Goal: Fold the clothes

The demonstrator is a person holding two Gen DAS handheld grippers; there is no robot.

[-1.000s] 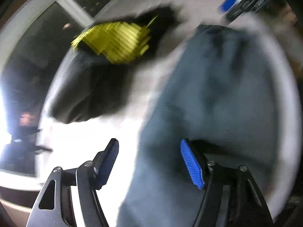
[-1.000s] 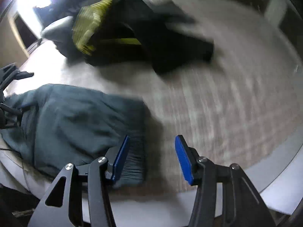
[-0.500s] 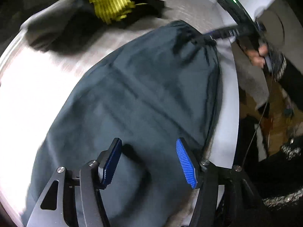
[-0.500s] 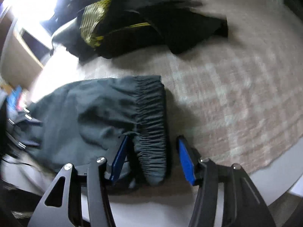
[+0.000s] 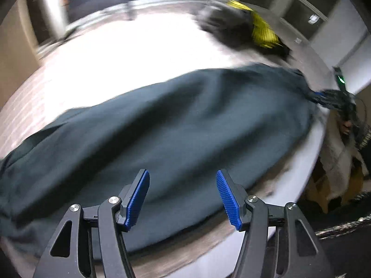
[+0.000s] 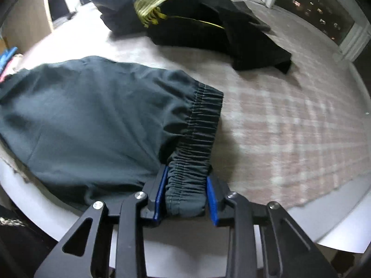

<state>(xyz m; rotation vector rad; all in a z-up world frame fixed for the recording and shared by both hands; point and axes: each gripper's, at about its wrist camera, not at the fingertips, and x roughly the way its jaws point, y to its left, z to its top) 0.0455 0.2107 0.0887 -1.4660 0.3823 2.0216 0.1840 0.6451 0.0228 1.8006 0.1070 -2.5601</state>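
Dark grey shorts [image 6: 92,115] lie spread on a round table with a checked cloth [image 6: 289,120]. My right gripper [image 6: 186,190] is shut on the near corner of their elastic waistband [image 6: 199,125]. In the left wrist view the shorts [image 5: 174,127] stretch across the table, and my left gripper [image 5: 183,197] is open and empty just above their near edge. The right gripper [image 5: 324,97] shows at the shorts' far right end in that view.
A heap of black and yellow clothes [image 6: 197,16] lies at the far side of the table; it also shows in the left wrist view [image 5: 250,32]. The table's white rim [image 6: 336,231] runs close to the right gripper. Windows stand behind.
My right gripper has closed on the waistband corner. My left gripper has swung around over the shorts and stays open.
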